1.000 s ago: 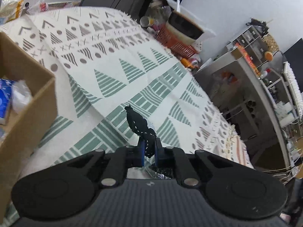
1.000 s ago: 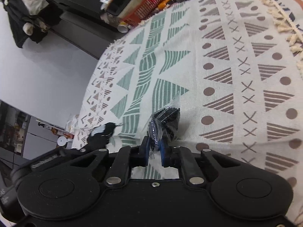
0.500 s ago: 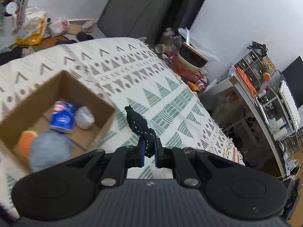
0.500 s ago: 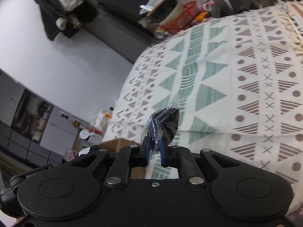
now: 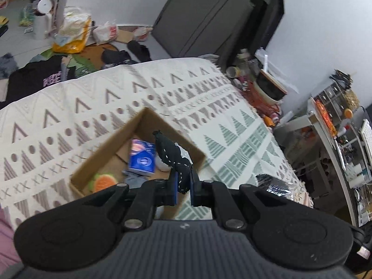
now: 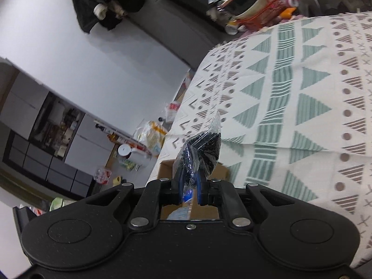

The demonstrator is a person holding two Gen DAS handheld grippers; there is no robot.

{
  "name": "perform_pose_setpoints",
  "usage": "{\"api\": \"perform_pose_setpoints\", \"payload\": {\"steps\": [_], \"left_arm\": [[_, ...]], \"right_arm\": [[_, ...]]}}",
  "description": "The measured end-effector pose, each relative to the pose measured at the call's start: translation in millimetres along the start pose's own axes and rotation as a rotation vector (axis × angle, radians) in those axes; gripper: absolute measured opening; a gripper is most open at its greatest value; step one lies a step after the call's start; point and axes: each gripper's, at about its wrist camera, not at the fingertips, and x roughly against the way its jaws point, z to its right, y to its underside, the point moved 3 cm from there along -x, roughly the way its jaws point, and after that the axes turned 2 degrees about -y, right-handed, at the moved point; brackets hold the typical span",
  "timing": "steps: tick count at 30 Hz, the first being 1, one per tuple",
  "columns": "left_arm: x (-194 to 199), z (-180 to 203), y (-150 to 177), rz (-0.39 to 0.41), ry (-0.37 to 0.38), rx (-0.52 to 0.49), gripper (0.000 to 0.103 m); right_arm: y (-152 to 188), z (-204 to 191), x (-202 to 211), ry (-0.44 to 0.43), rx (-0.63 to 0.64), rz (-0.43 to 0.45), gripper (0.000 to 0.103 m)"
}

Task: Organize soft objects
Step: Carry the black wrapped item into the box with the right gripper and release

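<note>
My left gripper [image 5: 183,187] is shut on a black fabric piece with white stitching [image 5: 171,154], held above the open cardboard box [image 5: 109,144]. Inside the box lie a blue packet [image 5: 142,160], an orange-and-green soft toy [image 5: 103,182] and a white soft item [image 5: 162,164]. My right gripper [image 6: 189,189] is shut on a clear plastic bag of black beads [image 6: 204,145], raised over the patterned blanket [image 6: 302,107]. Part of the box [image 6: 219,171] shows just behind and below that bag.
The box rests on a blanket-covered bed [image 5: 81,107]. An orange wire basket with a pot [image 5: 267,93] stands past the bed's far edge, shelves [image 5: 337,127] to the right. Clothes and bags [image 5: 69,34] litter the floor. A crinkled dark plastic bag [image 5: 274,183] lies right of the left gripper.
Both grippers have risen well above the bed with their loads. The left one has swung over the box, which now sits under the black fabric piece; the box edge has come into the right view.
</note>
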Motion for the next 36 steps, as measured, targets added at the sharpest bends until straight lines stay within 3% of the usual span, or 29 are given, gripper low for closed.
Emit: {"api": "perform_pose_setpoints", "payload": {"steps": [15, 19, 22, 24, 26, 32, 36], "left_arm": [[-32, -41, -21, -0.091, -0.024, 0.068, 0.009], [-45, -51, -26, -0.117, -0.050, 0.065, 0.014], [-54, -58, -27, -0.157, -0.091, 0.058, 0.026], [-54, -65, -28, -0.153, -0.099, 0.063, 0.029], [-53, -68, -29, -0.145, -0.109, 0.062, 0.039], [-51, -69, -35, -0.135, -0.132, 0.038, 0.049], [-50, -66, -38, -0.139, -0.149, 0.025, 0.059]], "right_arm": [[12, -49, -58, 0.025, 0.049, -0.094, 0.011], [12, -52, -69, 0.043, 0.050, -0.107, 0.011], [14, -53, -80, 0.055, 0.051, -0.124, 0.011], [16, -54, -87, 0.068, 0.057, -0.138, 0.011], [17, -55, -91, 0.072, 0.064, -0.146, 0.011], [18, -57, -103, 0.090, 0.067, -0.167, 0.011], [20, -55, -111, 0.118, 0.054, -0.211, 0.021]]}}
